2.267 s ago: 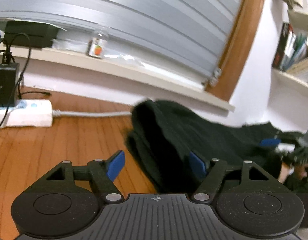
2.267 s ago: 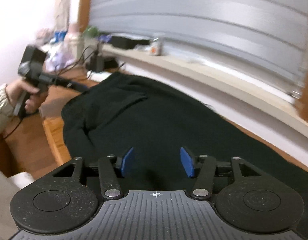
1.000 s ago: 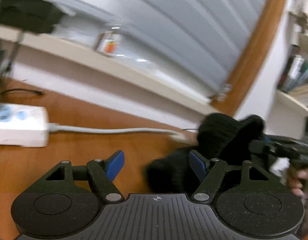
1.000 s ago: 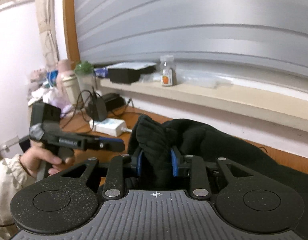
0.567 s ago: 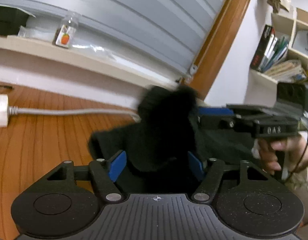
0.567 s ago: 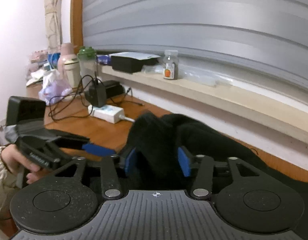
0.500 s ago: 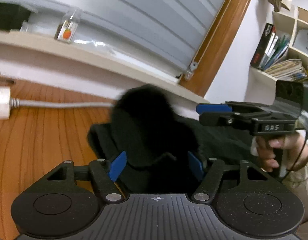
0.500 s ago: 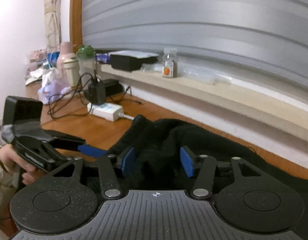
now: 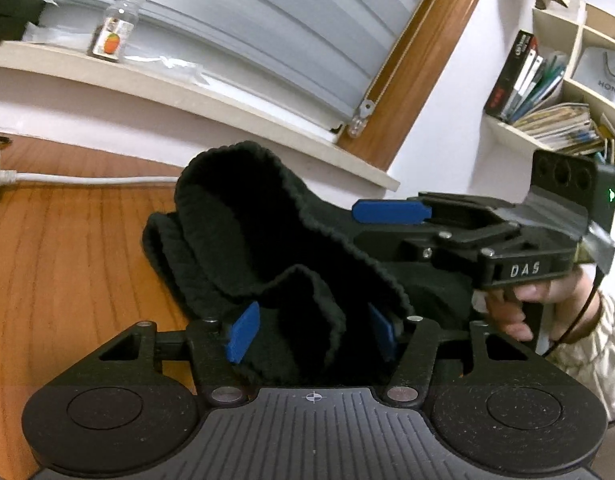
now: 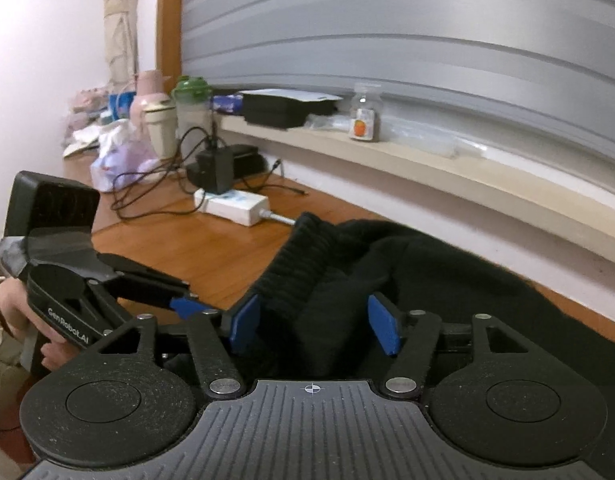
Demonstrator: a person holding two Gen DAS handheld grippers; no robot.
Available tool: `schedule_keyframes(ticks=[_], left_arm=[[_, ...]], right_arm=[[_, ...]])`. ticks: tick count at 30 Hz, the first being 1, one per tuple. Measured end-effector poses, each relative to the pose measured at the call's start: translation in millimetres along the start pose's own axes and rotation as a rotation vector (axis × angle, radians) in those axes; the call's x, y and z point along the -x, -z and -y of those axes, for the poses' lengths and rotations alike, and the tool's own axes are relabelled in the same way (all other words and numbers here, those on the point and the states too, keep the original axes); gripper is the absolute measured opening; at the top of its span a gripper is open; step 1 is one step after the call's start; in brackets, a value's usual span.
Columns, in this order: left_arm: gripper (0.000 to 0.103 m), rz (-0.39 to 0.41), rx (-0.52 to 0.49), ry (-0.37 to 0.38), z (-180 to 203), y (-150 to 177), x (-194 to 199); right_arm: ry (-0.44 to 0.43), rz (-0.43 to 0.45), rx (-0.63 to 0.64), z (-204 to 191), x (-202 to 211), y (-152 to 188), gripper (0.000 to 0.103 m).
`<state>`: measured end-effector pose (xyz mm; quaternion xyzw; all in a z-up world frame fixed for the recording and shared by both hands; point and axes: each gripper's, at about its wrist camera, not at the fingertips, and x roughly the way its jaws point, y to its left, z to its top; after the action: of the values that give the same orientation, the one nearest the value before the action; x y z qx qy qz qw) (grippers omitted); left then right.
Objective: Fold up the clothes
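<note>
A black knit garment lies bunched on the wooden table, its ribbed edge folded over in a hump. My left gripper straddles a loose fold; its jaws are closing and the blue pads do not press the cloth. In the right wrist view the same garment spreads away to the right. My right gripper is opening, with a ridge of cloth between its pads and gaps on both sides. Each gripper shows in the other's view: the right gripper's finger over the garment, the left gripper's fingertip at the garment's left edge.
A white power strip with a black charger and tangled cables sits left of the garment. Bottles and a plastic bag crowd the far left corner. A small jar stands on the window sill. Bookshelves rise at the right.
The right gripper, shut on a raised fold a second ago, has opened and the fold has sunk. The left gripper has slid right onto the garment and its jaws have narrowed.
</note>
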<state>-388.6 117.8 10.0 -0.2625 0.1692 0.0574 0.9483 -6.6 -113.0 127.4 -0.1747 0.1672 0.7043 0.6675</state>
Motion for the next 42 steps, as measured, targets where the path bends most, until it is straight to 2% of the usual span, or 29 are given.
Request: schedule_keyframes(ticks=[2,3,4,7,10,12,16,18,22,26,28,30,32,34,36,38,42], left_arm=[[0.049,-0.008,0.026,0.034,-3.7,-0.1,-6.8],[0.021,-0.009,0.026,0.055,-4.0,1.0,-8.0],[0.011,-0.004,0.014,0.073,-2.8,2.2,-7.1],[0.009,0.006,-0.029,0.098,2.8,5.2,1.9],[0.009,-0.021,-0.063,0.097,4.8,10.8,19.6],[0.009,-0.045,-0.079,0.093,4.3,16.8,28.9],[0.009,-0.064,-0.07,0.087,0.6,26.3,42.5],[0.01,-0.065,-0.051,0.089,-2.5,27.3,42.5],[0.017,-0.029,-0.025,0.073,-5.3,17.1,50.2],[0.031,0.074,-0.017,-0.044,-3.7,-4.6,66.9],[0.043,0.119,-0.021,-0.101,0.3,-20.4,69.0],[0.045,0.136,-0.035,-0.106,9.9,-39.6,58.2],[0.049,0.137,-0.066,-0.094,26.7,-59.6,36.9],[0.068,0.119,-0.116,-0.062,49.3,-78.5,6.9],[0.07,0.089,-0.159,-0.024,73.8,-94.3,-28.7],[0.072,0.041,-0.198,0.017,97.1,-103.4,-68.2],[0.075,-0.059,-0.276,0.085,125.7,-104.5,-149.8]], right_arm=[[0.025,0.03,-0.038,9.2,3.2,3.4,0.061],[0.04,0.045,-0.06,14.9,5.6,5.4,0.061],[0.056,0.057,-0.08,21.1,7.1,8.0,0.061],[0.103,0.05,-0.175,49.2,6.2,20.8,0.061],[0.142,0.016,-0.262,77.2,0.0,35.8,0.06],[0.173,-0.006,-0.272,87.0,-3.2,44.1,0.06],[0.162,-0.006,-0.312,93.2,0.0,55.0,0.06],[0.145,-0.016,-0.309,91.9,0.7,58.6,0.06],[0.137,-0.05,-0.2,72.2,4.6,65.6,0.061],[0.107,-0.087,-0.178,61.4,3.0,79.6,0.061],[0.11,-0.061,-0.17,58.1,5.6,82.9,0.061],[0.117,-0.02,-0.152,54.1,11.8,81.9,0.068],[0.132,0.037,-0.135,50.5,26.0,83.5,0.068],[0.126,0.095,-0.178,54.9,45.4,86.5,0.068],[0.119,0.152,-0.227,61.0,69.0,94.2,0.069],[0.151,0.19,-0.25,67.0,92.7,101.7,0.069],[0.305,0.22,-0.279,91.1,141.4,130.5,0.069]])
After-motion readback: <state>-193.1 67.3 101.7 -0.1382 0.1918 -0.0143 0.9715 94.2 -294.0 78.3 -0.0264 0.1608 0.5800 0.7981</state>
